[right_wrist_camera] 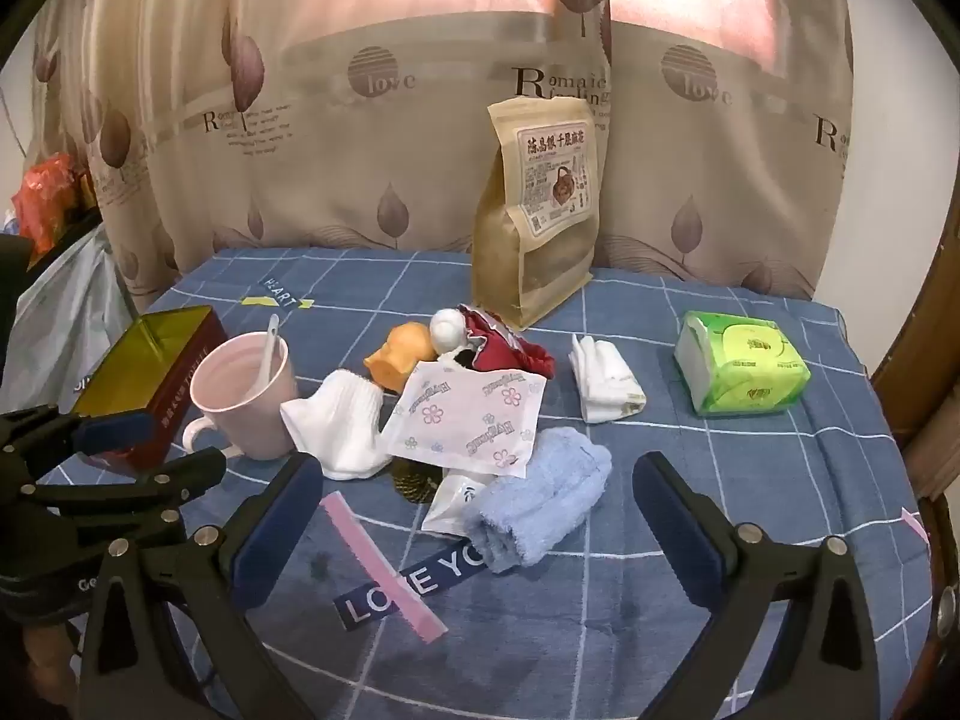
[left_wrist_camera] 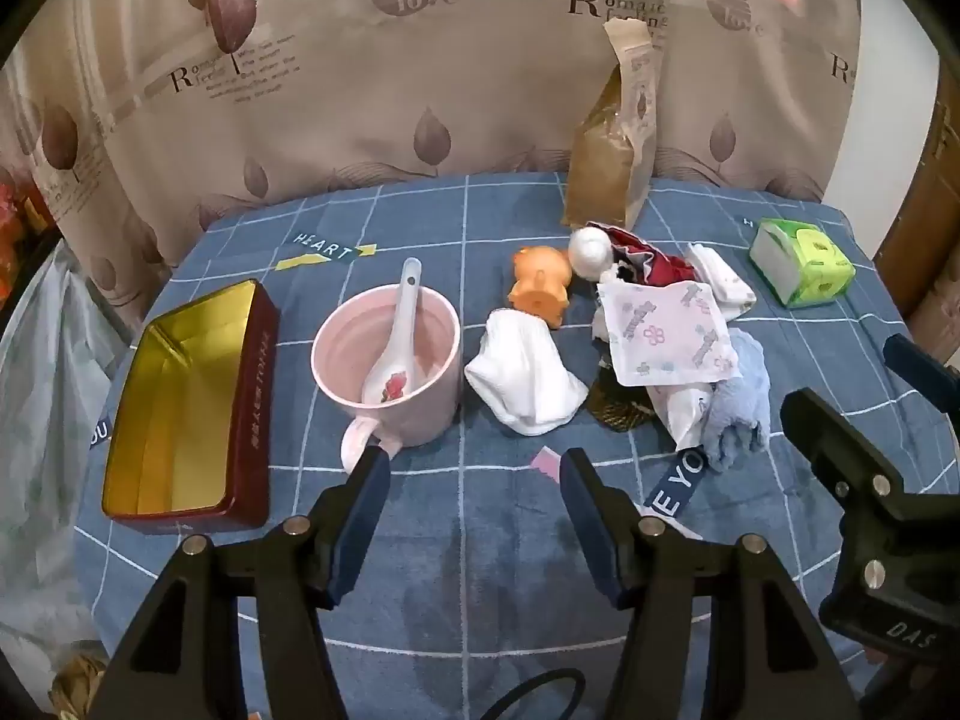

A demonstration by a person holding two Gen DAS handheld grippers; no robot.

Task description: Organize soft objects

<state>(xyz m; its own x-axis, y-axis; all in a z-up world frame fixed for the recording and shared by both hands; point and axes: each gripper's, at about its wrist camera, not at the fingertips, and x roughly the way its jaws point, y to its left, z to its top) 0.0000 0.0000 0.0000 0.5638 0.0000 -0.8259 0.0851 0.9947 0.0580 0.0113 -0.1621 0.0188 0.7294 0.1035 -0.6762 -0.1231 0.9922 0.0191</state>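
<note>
**Reaching for the soft pile**

Our left gripper [left_wrist_camera: 471, 489] and right gripper [right_wrist_camera: 477, 498] both hover spread and empty. Just right of the pink mug [right_wrist_camera: 243, 396] lie the white sock [right_wrist_camera: 339, 423] and blue towel [right_wrist_camera: 540, 498]. We should pinch the towel's thick fold, avoiding the floral packet [right_wrist_camera: 468, 414] overlapping it.

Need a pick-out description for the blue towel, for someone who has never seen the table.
Start at the tall tan paper snack bag standing at the back of the blue checked tablecloth. Come forward through the pile to its near edge. The light blue fluffy towel is rolled there, partly under the flower-printed white packet; it is the pile's only blue item.
</note>
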